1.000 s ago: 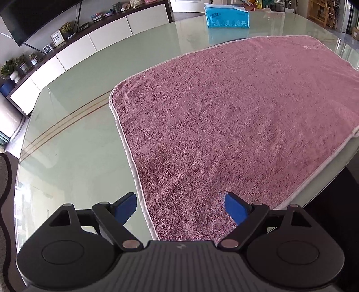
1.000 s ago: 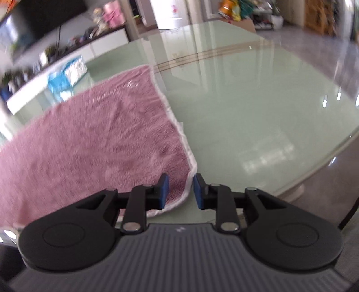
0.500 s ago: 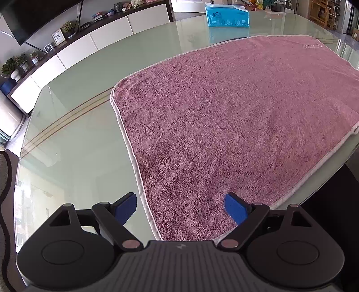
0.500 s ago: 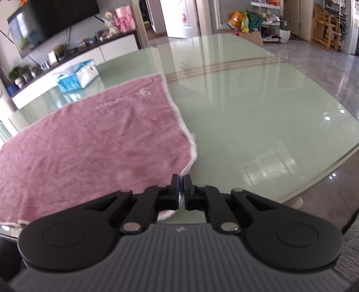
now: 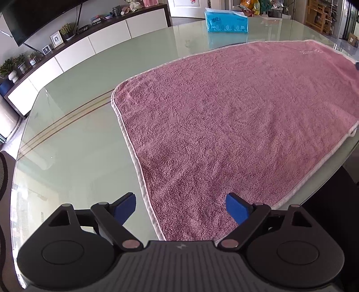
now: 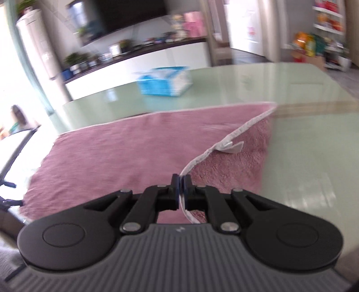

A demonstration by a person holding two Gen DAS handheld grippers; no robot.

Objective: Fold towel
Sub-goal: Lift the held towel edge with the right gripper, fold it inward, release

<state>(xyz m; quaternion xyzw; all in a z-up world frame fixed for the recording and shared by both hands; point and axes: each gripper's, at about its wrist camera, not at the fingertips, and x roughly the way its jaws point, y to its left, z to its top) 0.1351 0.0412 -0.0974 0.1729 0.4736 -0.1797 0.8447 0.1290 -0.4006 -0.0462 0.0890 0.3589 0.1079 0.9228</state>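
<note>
Since the earlier frames, closed completely and lifted: right gripper [image 6: 181,179], now clamped on the white hem at the near right corner of the pink towel [image 6: 125,152], with that edge raised off the glass table [image 6: 314,139] and peeled back toward 10 o'clock. Left gripper [image 5: 180,207] almost unmoved, fingers wide apart, nothing between them, hovering over the towel's near left corner at 6 o'clock of its view.

Risks, judged from here: only a thin hem pinched, so may slip out if pulled fast. One corner travelling alone while the left corner lies free, so fold likely to go skewed, or the whole cloth to slide on the smooth glass. Near long edge at 4 o'clock of the left view close to the table rim; could drop over it.

Rest of towel flat, spread from 6 to 1 o'clock in the left view.

Farther, at 12 o'clock, a blue tissue box [image 5: 226,21], well apart from the towel; white tissue seems to show at its top in the blurred right view, amount impossible to tell.
</note>
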